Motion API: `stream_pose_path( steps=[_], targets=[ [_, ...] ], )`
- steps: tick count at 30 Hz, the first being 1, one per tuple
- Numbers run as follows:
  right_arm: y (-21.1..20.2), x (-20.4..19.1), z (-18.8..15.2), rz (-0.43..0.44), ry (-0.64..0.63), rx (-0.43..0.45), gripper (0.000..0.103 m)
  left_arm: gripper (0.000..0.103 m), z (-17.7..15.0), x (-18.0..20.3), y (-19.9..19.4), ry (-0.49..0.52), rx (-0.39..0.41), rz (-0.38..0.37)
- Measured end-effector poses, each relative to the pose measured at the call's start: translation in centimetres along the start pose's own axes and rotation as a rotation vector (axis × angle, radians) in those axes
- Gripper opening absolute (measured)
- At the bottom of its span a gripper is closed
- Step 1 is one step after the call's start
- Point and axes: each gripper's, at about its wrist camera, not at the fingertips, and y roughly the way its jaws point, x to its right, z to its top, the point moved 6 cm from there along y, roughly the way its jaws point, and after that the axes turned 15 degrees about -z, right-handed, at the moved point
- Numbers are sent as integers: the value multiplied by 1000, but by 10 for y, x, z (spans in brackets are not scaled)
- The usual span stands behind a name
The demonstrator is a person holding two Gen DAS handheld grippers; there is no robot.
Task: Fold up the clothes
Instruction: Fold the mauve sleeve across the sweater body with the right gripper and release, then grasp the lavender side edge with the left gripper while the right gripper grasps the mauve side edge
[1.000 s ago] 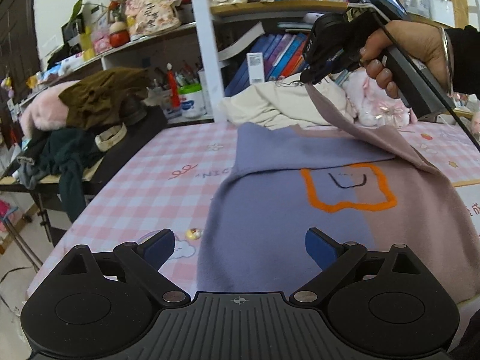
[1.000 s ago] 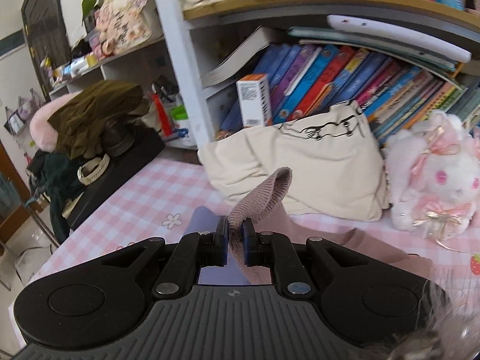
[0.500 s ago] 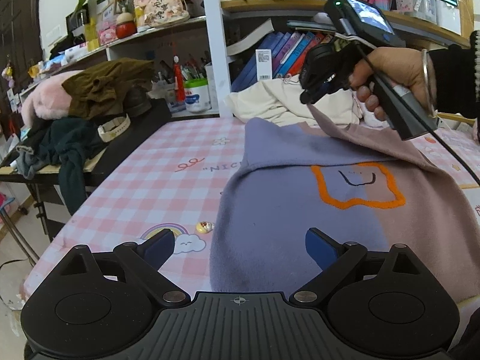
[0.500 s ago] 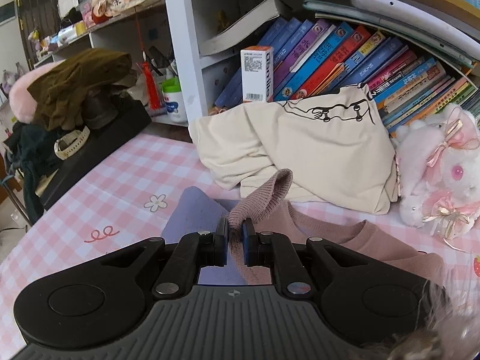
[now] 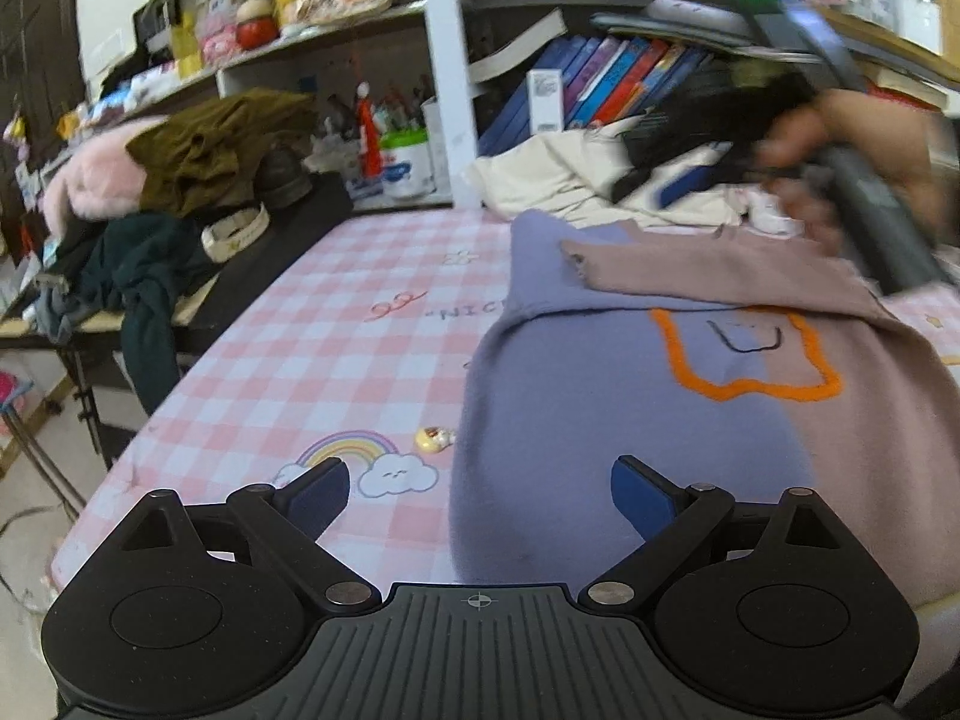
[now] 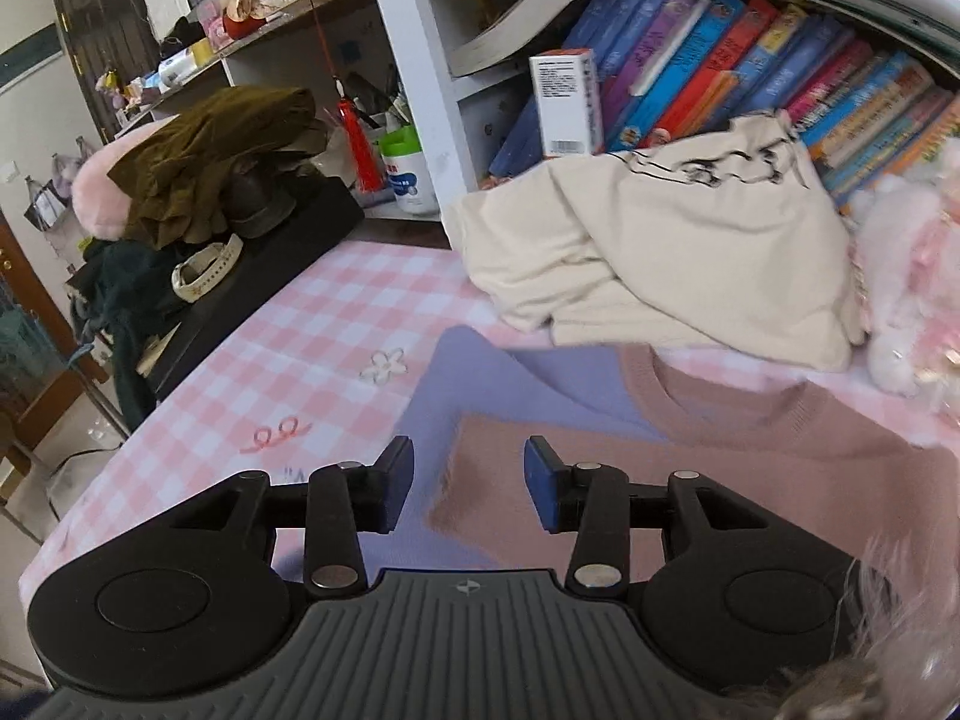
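Note:
A lilac and dusty-pink sweater [image 5: 630, 396] with an orange outlined patch [image 5: 744, 354] lies flat on the pink checked tablecloth [image 5: 336, 348]. Its pink sleeve [image 5: 708, 270] lies folded across the chest; in the right wrist view the cuff end [image 6: 480, 480] sits just below the jaws. My left gripper [image 5: 480, 495] is open and empty over the sweater's near hem. My right gripper [image 6: 468, 480] is open and empty just above the sleeve; in the left wrist view it [image 5: 690, 186] is blurred above the collar.
A cream garment [image 6: 660, 240] is heaped at the table's back, beside a pink plush toy [image 6: 906, 294]. Bookshelves with books [image 6: 750, 78] stand behind. A pile of dark clothes [image 5: 150, 252] covers a side stand at left. A small trinket [image 5: 435, 438] lies near the hem.
My right gripper carried the pink sleeve down across the sweater's chest, opened and let it go. The sleeve now lies flat. The left gripper stayed open and drew back slightly.

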Motion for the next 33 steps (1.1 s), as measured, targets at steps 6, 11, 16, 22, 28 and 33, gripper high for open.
stream_pose_path(
  steps=[6,11,16,22,28,33],
  targets=[
    [-46,53,-61,-94,-32,-91,45,96,2,-21,9,-64,-46,-71],
    [-91,95,-117,-179,-13,-187,49,95,-6,-29,13,-146,-122,-153],
    [-131,120,-169,-232,80,-260,50,76,-18,-29,13,-205,-184,-225],
    [-164,138,-228,-277,276,-351,42,40,-28,-40,18,-332,-226,-278],
    [-174,140,-245,-289,404,-336,39,40,-29,-54,26,-473,-226,-331],
    [-174,132,-236,-262,391,-287,10,4,-25,-58,32,-525,-219,-349]
  ],
)
